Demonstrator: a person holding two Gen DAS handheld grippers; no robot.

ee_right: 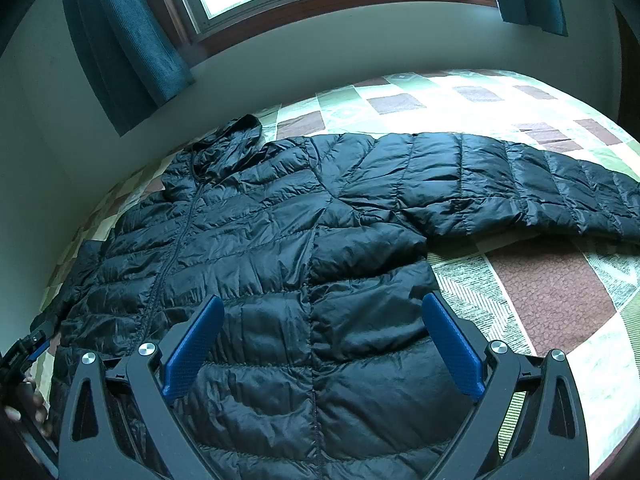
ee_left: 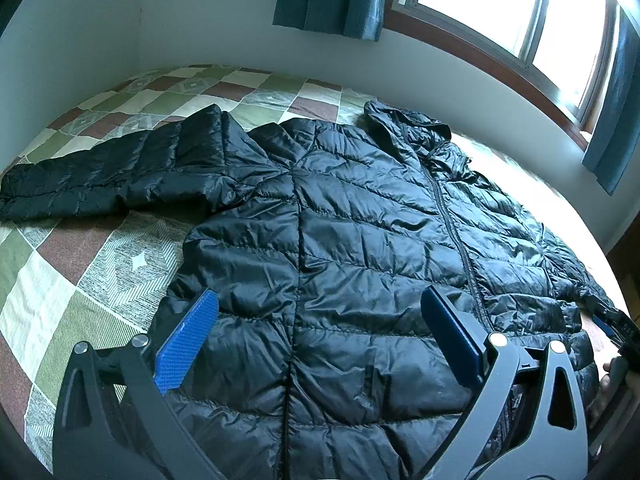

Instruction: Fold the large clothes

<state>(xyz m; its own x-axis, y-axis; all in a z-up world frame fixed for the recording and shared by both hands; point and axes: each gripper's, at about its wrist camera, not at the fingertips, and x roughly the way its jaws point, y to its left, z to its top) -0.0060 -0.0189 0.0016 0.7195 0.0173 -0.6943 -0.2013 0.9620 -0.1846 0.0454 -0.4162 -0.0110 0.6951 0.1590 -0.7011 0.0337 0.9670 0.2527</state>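
Note:
A black quilted puffer jacket (ee_left: 340,248) lies flat on the bed, front up, zipped, hood toward the window wall. It also shows in the right wrist view (ee_right: 280,248). One sleeve (ee_left: 100,176) stretches out to the left in the left wrist view; the other sleeve (ee_right: 520,184) stretches right in the right wrist view. My left gripper (ee_left: 320,312) is open and empty, hovering over the jacket's lower left part. My right gripper (ee_right: 324,316) is open and empty over the jacket's lower right part. Each gripper shows at the edge of the other's view.
The bed carries a checked green, brown and cream quilt (ee_left: 80,280), also seen in the right wrist view (ee_right: 560,300). A white wall (ee_left: 80,40) bounds the bed at the far side, with a window (ee_left: 520,12) and teal curtains (ee_right: 132,48).

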